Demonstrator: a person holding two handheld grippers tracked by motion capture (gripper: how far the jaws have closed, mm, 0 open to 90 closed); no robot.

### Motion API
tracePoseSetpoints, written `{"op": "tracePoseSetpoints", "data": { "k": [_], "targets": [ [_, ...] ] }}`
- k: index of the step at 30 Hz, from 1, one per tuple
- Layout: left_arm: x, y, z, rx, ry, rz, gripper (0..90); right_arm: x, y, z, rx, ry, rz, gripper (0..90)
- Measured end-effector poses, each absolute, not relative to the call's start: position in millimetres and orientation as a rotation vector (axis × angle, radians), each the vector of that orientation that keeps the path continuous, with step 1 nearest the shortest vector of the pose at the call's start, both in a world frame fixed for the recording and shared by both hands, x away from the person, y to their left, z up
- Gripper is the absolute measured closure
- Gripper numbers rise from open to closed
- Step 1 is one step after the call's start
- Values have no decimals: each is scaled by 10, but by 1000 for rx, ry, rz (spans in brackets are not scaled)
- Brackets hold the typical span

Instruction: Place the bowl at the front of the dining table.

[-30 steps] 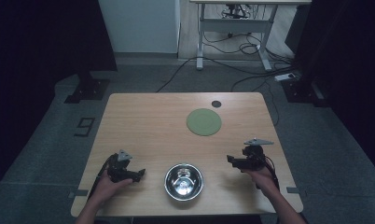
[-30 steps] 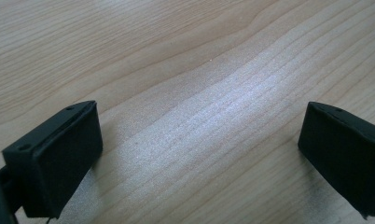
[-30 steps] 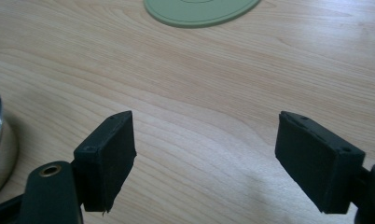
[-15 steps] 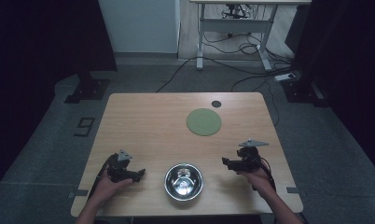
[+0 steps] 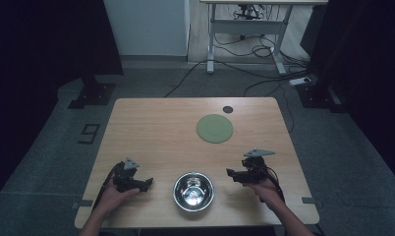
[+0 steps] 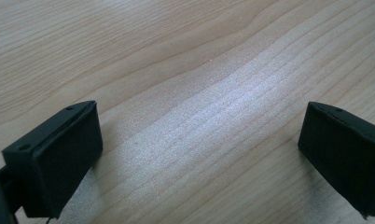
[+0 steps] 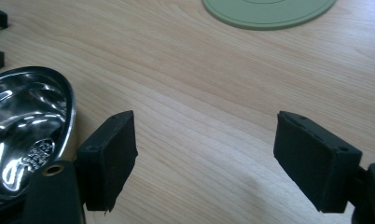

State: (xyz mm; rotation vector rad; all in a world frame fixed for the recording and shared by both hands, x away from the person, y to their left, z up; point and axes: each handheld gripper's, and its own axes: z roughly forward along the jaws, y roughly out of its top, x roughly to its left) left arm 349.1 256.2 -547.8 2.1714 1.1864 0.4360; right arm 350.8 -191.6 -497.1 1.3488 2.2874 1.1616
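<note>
A steel bowl (image 5: pixel 193 191) sits at the worktop's (image 5: pixel 156 128) near edge between two open, empty claws, the right claw (image 5: pixel 231 173) nearer. Likely light, stiff and slick, the bowl is best pinched at its thin rim; a green mat (image 5: pixel 214 128) lies beyond.

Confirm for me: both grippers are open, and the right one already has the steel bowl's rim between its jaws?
Not quite. The right gripper is open, but only bare table lies between its jaws; the steel bowl sits beside it, as the right gripper view shows. The left gripper is open too.
</note>
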Motion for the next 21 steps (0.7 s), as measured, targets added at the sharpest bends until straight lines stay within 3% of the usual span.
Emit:
{"op": "tracePoseSetpoints", "data": {
  "k": [21],
  "targets": [
    [3492,2562,-5480,2169,1186,437,0,3473,-1639,-4948,1305,2354,1216,233]
  ]
}}
